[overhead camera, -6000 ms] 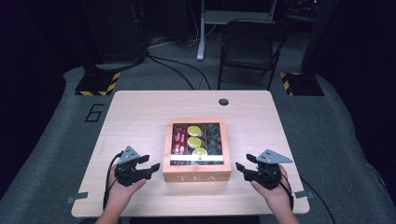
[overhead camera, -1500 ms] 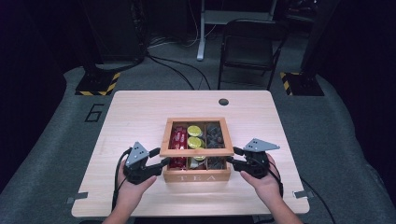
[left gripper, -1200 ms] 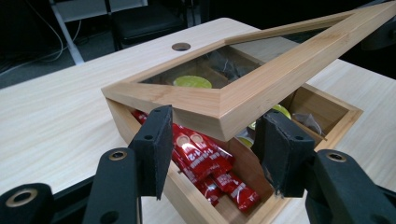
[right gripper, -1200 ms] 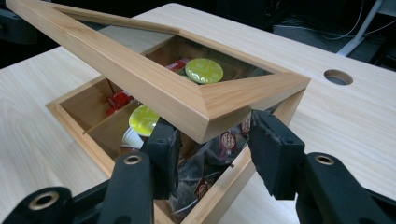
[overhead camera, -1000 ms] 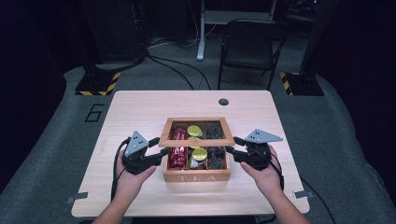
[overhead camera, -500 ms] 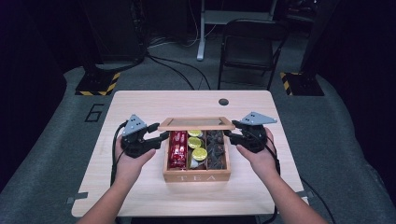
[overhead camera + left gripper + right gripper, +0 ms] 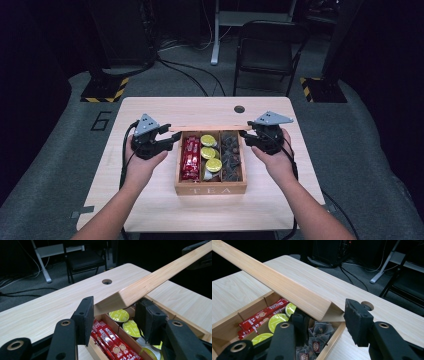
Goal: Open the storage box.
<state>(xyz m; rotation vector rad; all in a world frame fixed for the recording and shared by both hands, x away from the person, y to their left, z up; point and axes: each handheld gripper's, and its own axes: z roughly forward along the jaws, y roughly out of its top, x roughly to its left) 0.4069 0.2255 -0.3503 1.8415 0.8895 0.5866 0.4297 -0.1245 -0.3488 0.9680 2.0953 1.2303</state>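
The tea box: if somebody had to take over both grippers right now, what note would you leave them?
Left gripper: jaws have just been closing, gripping the left end of the lid.
Right gripper: the same, on the lid's right end.
Tea box sits mid-table; the lid is swung up on edge over its back wall.
Inside: red sticks, yellow-green capsules, dark tea bags.
Done: lid raised.
Left, probably: tip it fully open, then let go.

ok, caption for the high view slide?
Both claws, left and right, hold the tea box lid raised by its two ends.
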